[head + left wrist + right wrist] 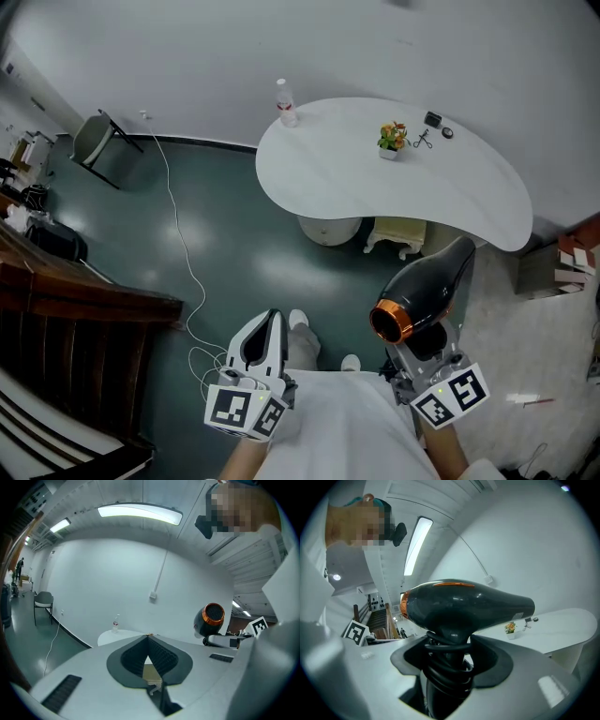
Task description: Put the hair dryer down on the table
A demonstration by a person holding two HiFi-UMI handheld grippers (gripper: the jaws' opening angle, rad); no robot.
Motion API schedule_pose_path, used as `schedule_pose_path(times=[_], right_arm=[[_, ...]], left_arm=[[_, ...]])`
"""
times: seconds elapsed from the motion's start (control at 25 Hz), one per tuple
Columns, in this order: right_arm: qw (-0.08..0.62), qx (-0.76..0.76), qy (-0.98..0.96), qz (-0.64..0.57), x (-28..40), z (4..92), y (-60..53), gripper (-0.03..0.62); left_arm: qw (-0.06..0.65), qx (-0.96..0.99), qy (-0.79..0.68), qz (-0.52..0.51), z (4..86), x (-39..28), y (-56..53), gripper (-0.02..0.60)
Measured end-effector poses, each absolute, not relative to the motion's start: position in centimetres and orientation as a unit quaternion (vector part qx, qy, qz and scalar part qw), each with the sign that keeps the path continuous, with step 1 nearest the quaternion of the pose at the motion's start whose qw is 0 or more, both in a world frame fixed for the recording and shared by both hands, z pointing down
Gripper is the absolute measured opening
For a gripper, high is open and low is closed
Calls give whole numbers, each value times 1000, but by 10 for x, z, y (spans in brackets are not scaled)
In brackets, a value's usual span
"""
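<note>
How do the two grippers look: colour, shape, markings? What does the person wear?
Both the left gripper and the right gripper have white shells with dark pads. Each carries a cube of black-and-white square markers. The person wears a white top.

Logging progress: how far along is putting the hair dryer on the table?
Done: right gripper grips the hair dryer by its handle. In hand: it hangs above the floor, short of the white table. Remaining: carry it over, set it down. Left gripper: shut, empty.
</note>
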State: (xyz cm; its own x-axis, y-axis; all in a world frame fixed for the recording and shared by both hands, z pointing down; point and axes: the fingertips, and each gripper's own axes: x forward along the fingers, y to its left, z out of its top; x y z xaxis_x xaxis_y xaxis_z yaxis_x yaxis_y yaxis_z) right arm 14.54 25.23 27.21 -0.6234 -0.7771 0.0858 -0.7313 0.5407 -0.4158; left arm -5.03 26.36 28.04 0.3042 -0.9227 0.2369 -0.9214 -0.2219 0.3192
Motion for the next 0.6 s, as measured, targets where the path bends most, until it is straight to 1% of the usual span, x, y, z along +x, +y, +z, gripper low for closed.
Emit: schedule_pose_path(times=[0.6], right_arm=[[68,-473,857,-191,55,247,172,278]], left_arm=[[215,813,-540,-12,275,-133,175,9]])
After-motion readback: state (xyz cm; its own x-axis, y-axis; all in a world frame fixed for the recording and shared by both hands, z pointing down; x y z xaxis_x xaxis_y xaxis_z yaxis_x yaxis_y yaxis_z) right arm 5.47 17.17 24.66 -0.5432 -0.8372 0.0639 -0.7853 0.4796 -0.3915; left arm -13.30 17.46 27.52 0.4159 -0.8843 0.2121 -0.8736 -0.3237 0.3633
